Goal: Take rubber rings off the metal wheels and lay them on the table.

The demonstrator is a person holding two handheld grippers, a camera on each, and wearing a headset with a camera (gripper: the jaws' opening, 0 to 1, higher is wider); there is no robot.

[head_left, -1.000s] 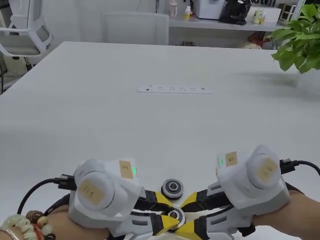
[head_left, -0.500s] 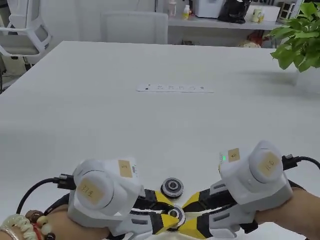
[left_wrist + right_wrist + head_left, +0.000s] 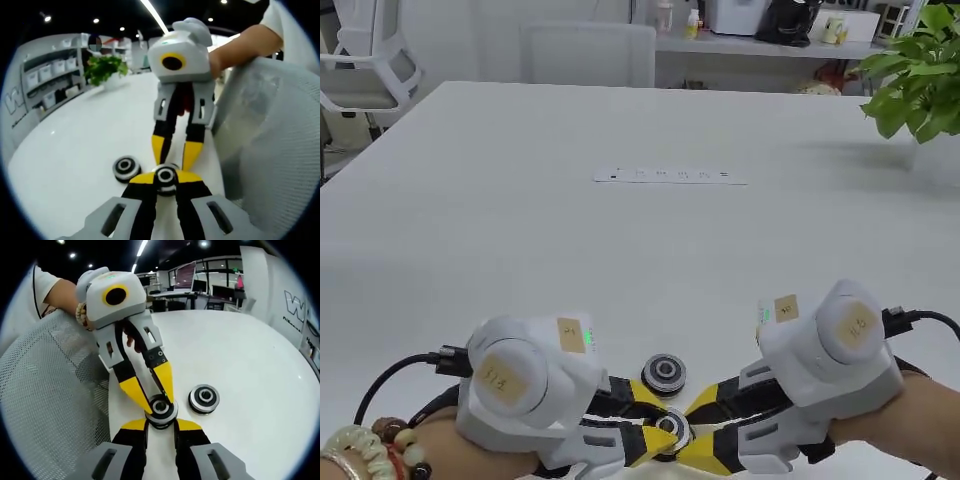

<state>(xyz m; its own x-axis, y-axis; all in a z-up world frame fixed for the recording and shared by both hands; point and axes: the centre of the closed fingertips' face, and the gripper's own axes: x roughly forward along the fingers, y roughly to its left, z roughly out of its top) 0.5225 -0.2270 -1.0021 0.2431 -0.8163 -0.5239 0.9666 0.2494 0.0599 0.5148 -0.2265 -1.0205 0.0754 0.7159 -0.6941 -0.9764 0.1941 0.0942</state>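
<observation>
Left gripper view: wheel (image 3: 165,176) between jaws.

My fingers (image 3: 642,393) are yellow and black. The wheels (image 3: 665,371) are shiny silver with black rings (image 3: 192,402). The bench (image 3: 620,260) is white. The plant (image 3: 915,70) is green.

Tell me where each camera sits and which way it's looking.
Head view: on the person's head, looking down at the table, left gripper and right gripper; both wrists show.
Left gripper view: on the left gripper, facing the right gripper; its own jaws show.
Right gripper view: on the right gripper, facing the left gripper; own jaws show.
All share the gripped wheel and the loose wheel.
</observation>
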